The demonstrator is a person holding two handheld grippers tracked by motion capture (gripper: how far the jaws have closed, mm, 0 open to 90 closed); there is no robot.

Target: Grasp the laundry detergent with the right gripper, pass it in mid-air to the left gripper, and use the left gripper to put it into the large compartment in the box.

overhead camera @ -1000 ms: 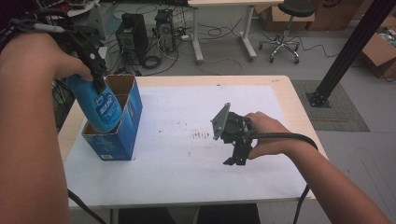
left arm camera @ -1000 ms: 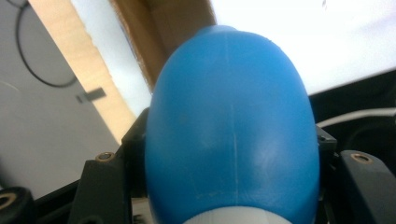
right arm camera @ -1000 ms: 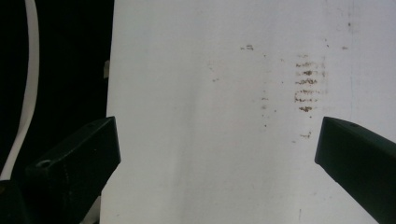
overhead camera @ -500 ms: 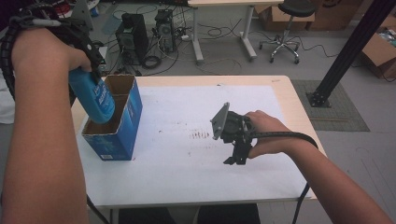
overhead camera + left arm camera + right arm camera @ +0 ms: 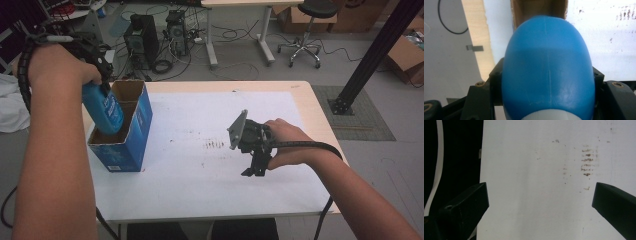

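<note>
A: Biggest first. Table [image 5: 300,100], wood edge, white sheet [image 5: 200,185] covering most of the top.

B: Next?

A: Blue carton [image 5: 127,145], open top, standing at about nine o'clock on the sheet, near the left edge. Brown inside.

B: And the bottle?

A: Blue bottle [image 5: 104,111], tilted, lower end dipping into the carton's open mouth, upper end leaning toward ten o'clock. In the left gripper view the bottle [image 5: 547,67] bulges up between the black jaws, with the carton's brown interior [image 5: 539,10] straight ahead at twelve.

B: So the left tool has it?

A: Yes. Left gripper [image 5: 97,60] is clamped on the bottle's top end, jaws pressed to both sides of it. The hand [image 5: 57,67] is wrapped around the tool, cable looping over the wrist.

B: Right side?

A: Right gripper [image 5: 252,167] sits at roughly four o'clock from the sheet's centre, pointing down toward six, grey plate [image 5: 238,129] on top. Right hand [image 5: 287,142] is gripping it. Jaws stand wide apart with nothing between them; its own view has bare sheet between the two jaws.

B: Anything smaller?

A: Brown smudge marks [image 5: 215,145] on the sheet near centre, just at nine o'clock of the right gripper. Same marks [image 5: 587,160] at one o'clock in the right gripper view.
</note>
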